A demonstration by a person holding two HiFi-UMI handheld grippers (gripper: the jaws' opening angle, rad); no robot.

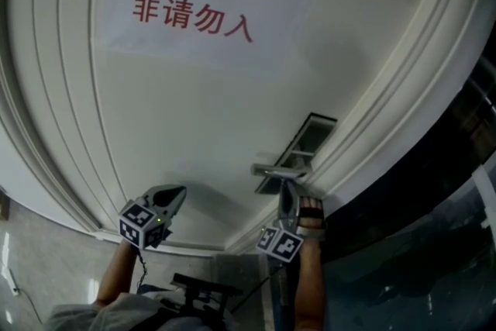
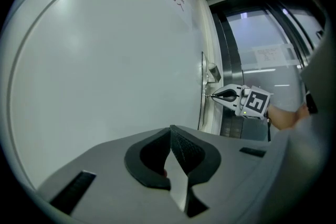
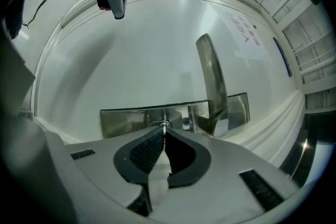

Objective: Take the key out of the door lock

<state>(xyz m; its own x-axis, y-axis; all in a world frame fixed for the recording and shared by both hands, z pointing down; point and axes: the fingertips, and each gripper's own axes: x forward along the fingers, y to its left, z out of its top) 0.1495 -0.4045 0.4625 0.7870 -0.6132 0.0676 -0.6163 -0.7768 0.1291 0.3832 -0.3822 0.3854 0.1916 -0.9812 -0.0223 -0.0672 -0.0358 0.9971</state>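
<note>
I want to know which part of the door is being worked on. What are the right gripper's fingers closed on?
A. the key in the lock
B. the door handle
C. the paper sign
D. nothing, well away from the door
A: in the right gripper view, the right gripper has its fingers pinched on the thin key at the lock plate, while the door handle stands untouched beside it.
</note>
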